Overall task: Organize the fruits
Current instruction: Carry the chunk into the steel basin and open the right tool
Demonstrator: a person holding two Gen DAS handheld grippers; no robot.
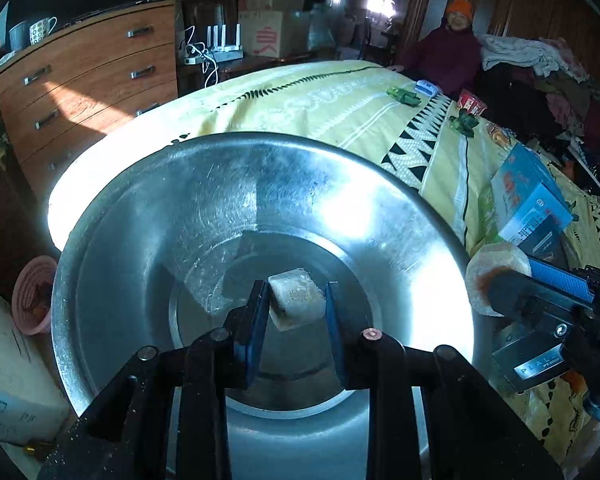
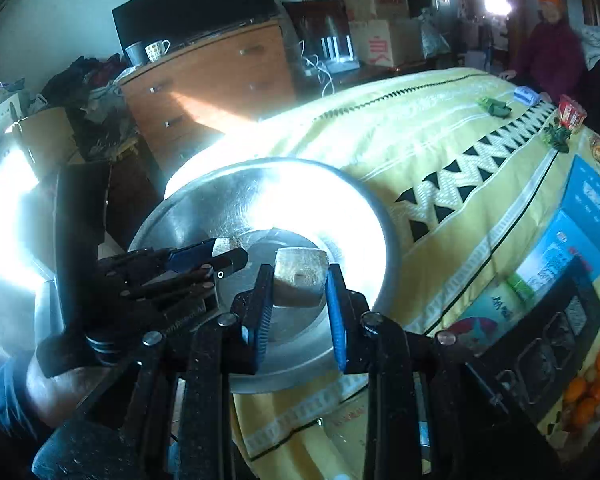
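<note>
Bed (image 1: 340, 104) first: its yellow cover carries my steel basin (image 1: 148, 208), set near the edge so both arms reach it. I hold my left claw (image 1: 298, 306) over the basin floor, pinching a pale fruit chunk (image 1: 296, 300), ready to drop. My right claw (image 2: 298, 298) grips a second chunk (image 2: 300, 270) beside it. Oranges (image 2: 588, 392) wait near the bed edge.
</note>
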